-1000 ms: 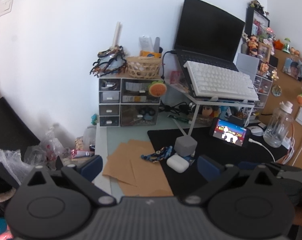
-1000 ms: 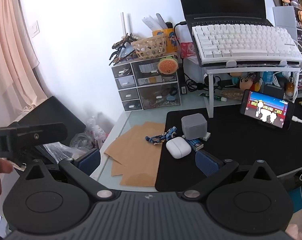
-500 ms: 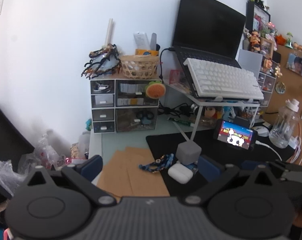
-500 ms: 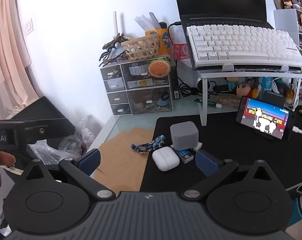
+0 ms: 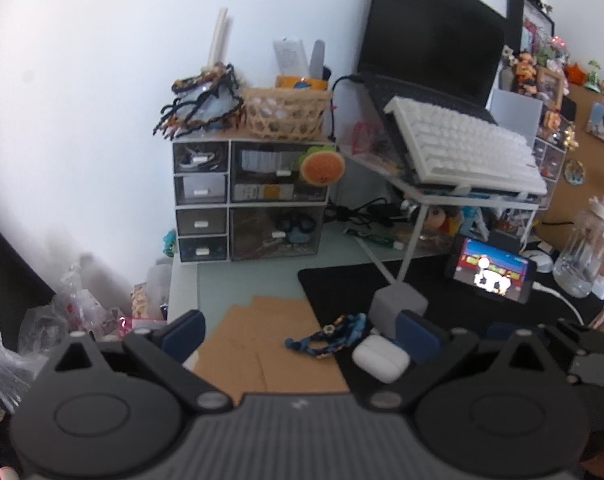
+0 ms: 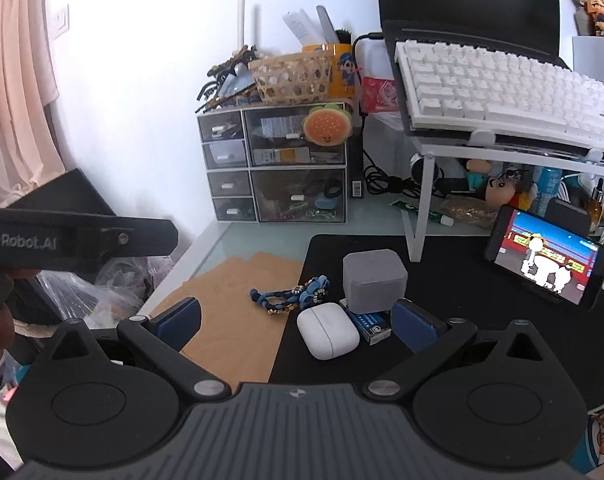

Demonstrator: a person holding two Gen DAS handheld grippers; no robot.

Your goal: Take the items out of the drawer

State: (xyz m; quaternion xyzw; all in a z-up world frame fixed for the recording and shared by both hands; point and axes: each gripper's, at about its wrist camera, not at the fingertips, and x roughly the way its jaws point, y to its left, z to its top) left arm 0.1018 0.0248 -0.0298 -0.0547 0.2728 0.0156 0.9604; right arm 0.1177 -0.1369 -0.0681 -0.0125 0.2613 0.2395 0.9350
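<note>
The glass-topped counter carries a black desk mat, a white keyboard on a raised white stand, and, against the wall at the back left, the task's thing: a small clear-plastic drawer organiser with white frame and white pull tabs. It has four narrow drawers stacked on its left and larger see-through drawers on its right. All of them look closed. A woven basket and a tangle of dark cords sit on top, and an orange burger-shaped plush hangs over the upper right drawer front.

The organiser is likely light and stiff, so it may slide or tip on the glass when a drawer is pulled; the other gripper could steady the frame. The drawer fronts look smooth and slippery. The best hold is probably the little white tab at the middle of each front, pinched from above and below. The contents are small, loose oddments, too murky to identify through the plastic.

Nearer, on the counter, lie brown paper sheets, a grey cube-shaped box, a white earbud case and a blue braided cord.

The right gripper is spread wide, holding nothing, its blue pads hovering above the earbud case, well apart from the organiser. The left gripper is likewise spread wide and empty, touching nothing, also well short of the drawers.
</note>
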